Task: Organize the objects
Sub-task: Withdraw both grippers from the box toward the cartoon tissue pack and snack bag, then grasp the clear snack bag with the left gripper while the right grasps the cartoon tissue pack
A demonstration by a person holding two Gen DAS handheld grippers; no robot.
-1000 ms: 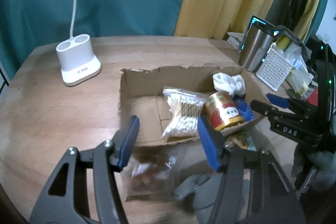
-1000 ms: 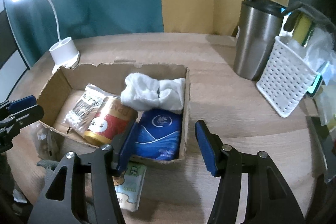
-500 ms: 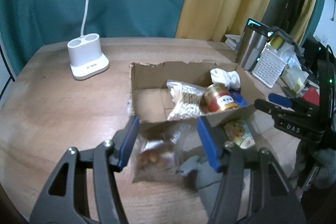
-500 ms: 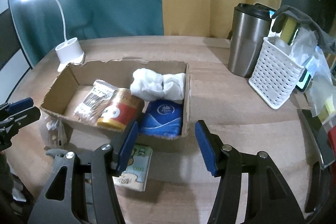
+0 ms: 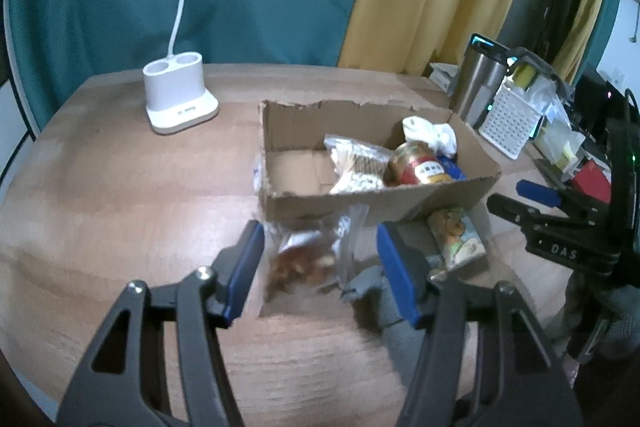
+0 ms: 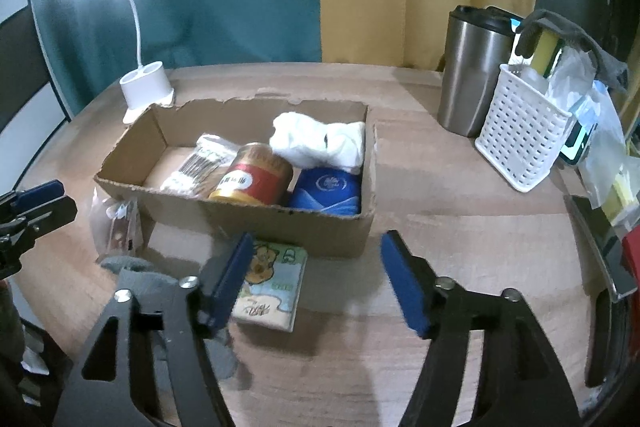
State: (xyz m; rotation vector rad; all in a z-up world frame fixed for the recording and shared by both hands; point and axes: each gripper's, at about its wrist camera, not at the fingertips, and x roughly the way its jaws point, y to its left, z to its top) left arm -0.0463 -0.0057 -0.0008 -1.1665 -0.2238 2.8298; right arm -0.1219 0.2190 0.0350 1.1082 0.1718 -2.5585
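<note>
An open cardboard box (image 5: 360, 205) (image 6: 280, 227) holds a bag of cotton swabs (image 6: 200, 167), a red and gold can (image 6: 252, 181), a white cloth (image 6: 320, 139) and a blue packet (image 6: 328, 191). A clear bag of brown snacks (image 5: 304, 261) lies on the table in front of the box. My left gripper (image 5: 320, 271) hangs open above and short of it, not touching. A cartoon-printed packet (image 6: 272, 279) lies by the box's front wall. My right gripper (image 6: 318, 281) is above it, jaws opening, pads pressing on nothing.
A grey cloth (image 5: 368, 277) lies beside the snack bag. A white lamp base (image 5: 180, 99) stands at the back left. At the right stand a steel tumbler (image 6: 468, 75) and a white perforated basket (image 6: 520, 143), with clutter along the table's right edge.
Both grippers have drawn back from the box, which now looks smaller and farther. The right jaws have widened. The snack bag and cartoon packet stayed where they lay.
</note>
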